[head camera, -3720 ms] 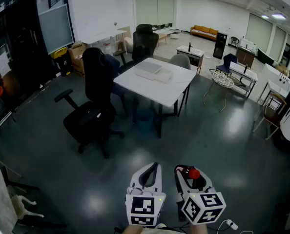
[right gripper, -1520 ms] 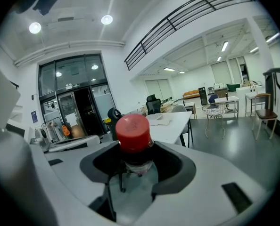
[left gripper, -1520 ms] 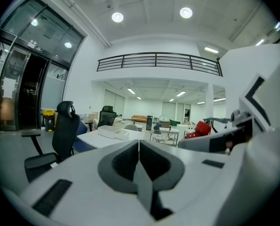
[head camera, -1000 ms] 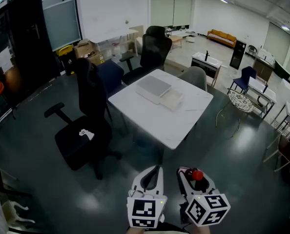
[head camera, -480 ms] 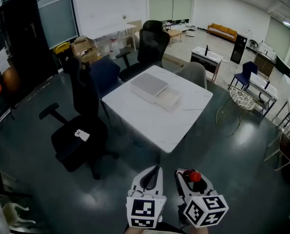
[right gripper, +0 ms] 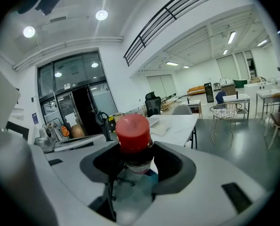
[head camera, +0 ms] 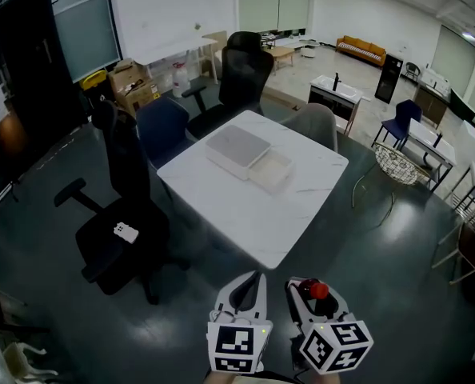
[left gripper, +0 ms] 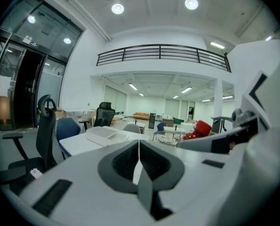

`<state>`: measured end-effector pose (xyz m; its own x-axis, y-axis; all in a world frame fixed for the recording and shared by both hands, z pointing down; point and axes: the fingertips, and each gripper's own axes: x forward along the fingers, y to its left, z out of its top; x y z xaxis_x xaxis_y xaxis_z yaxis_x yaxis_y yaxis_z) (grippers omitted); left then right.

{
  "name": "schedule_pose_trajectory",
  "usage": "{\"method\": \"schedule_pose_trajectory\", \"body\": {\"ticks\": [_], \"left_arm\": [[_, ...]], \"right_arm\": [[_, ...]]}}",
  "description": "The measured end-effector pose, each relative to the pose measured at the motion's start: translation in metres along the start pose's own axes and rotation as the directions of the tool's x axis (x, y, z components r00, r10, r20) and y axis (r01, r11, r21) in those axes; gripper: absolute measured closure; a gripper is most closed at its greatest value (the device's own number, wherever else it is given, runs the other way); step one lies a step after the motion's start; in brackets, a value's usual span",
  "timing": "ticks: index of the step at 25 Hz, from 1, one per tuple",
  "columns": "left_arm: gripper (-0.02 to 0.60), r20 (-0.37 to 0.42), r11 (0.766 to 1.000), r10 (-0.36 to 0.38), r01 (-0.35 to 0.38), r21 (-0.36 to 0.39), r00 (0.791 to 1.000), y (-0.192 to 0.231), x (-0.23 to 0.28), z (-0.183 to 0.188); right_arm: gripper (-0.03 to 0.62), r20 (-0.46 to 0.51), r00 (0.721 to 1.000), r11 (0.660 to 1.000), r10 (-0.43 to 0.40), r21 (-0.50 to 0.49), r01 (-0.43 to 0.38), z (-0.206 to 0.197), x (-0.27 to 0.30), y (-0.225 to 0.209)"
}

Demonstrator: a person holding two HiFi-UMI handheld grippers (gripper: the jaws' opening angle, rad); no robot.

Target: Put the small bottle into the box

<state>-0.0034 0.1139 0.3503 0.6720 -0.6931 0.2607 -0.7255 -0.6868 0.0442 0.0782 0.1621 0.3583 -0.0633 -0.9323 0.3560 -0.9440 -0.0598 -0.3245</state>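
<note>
My right gripper [head camera: 308, 290] is shut on a small bottle with a red cap [right gripper: 133, 135], which stands upright between its jaws; its red cap [head camera: 317, 288] also shows in the head view. My left gripper [head camera: 249, 288] is beside it, jaws pressed together with nothing between them [left gripper: 139, 150]. Both hang low over the dark floor, short of the white table [head camera: 245, 206]. On the table's far half lies a pale open box [head camera: 271, 170] with its lid [head camera: 237, 148] next to it. The box also shows far off in the left gripper view [left gripper: 102, 133].
A black office chair [head camera: 113, 214] with a small white thing on its seat stands left of the table. A blue chair [head camera: 159, 126], another black chair [head camera: 241, 74] and a grey chair [head camera: 311, 125] ring the far sides. More desks and a wire basket [head camera: 397, 166] stand at the right.
The table and box have drawn nearer and lower in the head view as I walk toward them. Both grippers keep their hold and place in the view.
</note>
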Motion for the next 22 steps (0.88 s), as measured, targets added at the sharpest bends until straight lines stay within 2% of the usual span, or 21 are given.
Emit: {"method": "schedule_pose_trajectory", "body": {"ticks": [15,22], "left_arm": [[0.561,0.019,1.000,-0.010,0.010,0.002,1.000,0.060,0.110,0.049],[0.561,0.018,1.000,-0.018,0.017,0.008,1.000,0.091,0.152,0.060]], "right_arm": [[0.367,0.032,0.999,1.000,-0.027,-0.006,0.028,0.076,0.108,-0.029],[0.367,0.033,0.999,0.999,-0.036,-0.005,0.036,0.096,0.158,-0.035]]}}
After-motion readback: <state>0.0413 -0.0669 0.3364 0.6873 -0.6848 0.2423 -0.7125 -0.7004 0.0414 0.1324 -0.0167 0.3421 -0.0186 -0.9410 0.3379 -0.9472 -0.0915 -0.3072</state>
